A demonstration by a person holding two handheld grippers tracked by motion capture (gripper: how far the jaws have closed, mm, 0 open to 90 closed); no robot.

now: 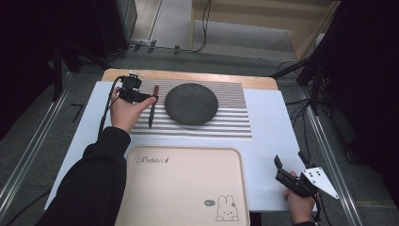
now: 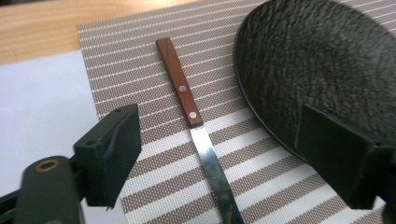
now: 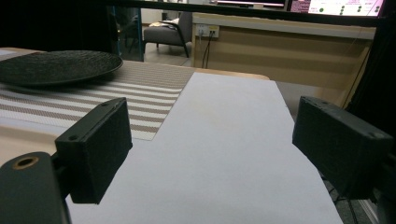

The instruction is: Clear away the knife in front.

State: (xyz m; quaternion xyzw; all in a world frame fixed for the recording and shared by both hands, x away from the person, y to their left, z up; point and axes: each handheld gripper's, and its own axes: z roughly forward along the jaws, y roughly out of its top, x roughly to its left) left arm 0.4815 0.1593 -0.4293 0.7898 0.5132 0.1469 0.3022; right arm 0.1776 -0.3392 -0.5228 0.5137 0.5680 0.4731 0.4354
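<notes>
Above the wooden-handled, steel-bladed knife (image 2: pixel 198 128) on the striped woven mat (image 2: pixel 140 84), the left hand-held gripper (image 2: pixel 233 158) gapes wide, empty

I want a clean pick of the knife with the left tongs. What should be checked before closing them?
1. Left tongs open: ok, jaws stand wide apart.
2. Knife between the jaws: ok, its blade runs up the gap.
3. Knife lying flat and free on the striped mat: ok, nothing rests on it.
4. Clearance from the dark plate: cannot tell; one jaw overlaps the plate's rim in the left gripper view, contact unclear.
5. Jaws low enough to grip: cannot tell, height above the mat is not readable.
6. Right tongs out of the way: ok, open near the table's near right corner, beside the tray.
</notes>
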